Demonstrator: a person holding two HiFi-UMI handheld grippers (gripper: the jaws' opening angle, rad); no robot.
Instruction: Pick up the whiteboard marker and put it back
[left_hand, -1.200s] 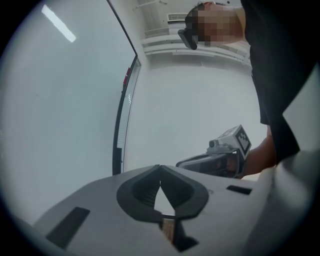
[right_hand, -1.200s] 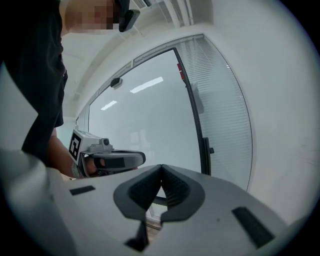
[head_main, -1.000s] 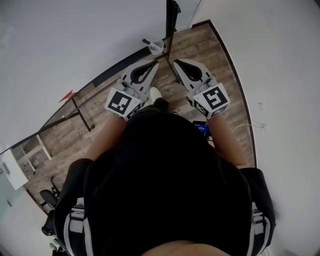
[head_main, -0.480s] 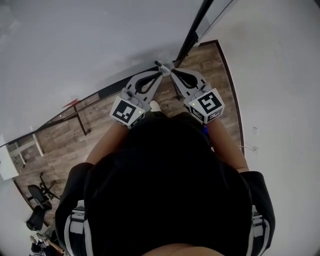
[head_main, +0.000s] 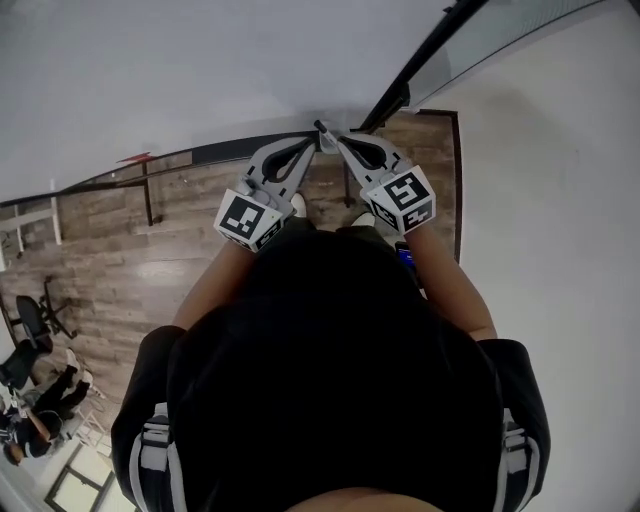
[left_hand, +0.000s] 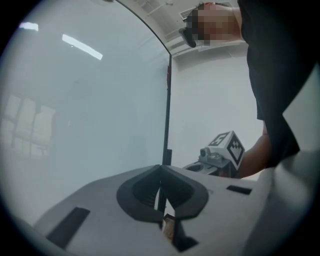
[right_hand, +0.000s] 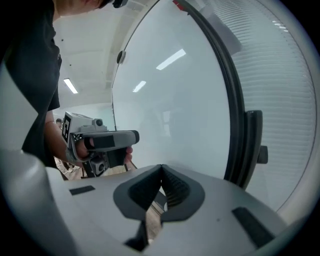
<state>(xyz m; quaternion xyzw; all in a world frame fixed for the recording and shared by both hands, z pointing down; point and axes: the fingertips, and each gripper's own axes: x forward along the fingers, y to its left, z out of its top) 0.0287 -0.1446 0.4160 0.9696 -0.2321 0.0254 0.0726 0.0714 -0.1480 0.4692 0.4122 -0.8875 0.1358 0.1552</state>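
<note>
You have swung to face the whiteboard (head_main: 180, 70), left tongs (head_main: 310, 143) and right tongs (head_main: 338, 141) both pinched shut and empty, tips together near its lower edge, marker unseen.

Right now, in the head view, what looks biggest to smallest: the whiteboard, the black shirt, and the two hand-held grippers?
1. The black shirt, though it sits nearest the camera.
2. The whiteboard.
3. The left hand-held gripper and right hand-held gripper: they look alike, so I won't rank them.
</note>
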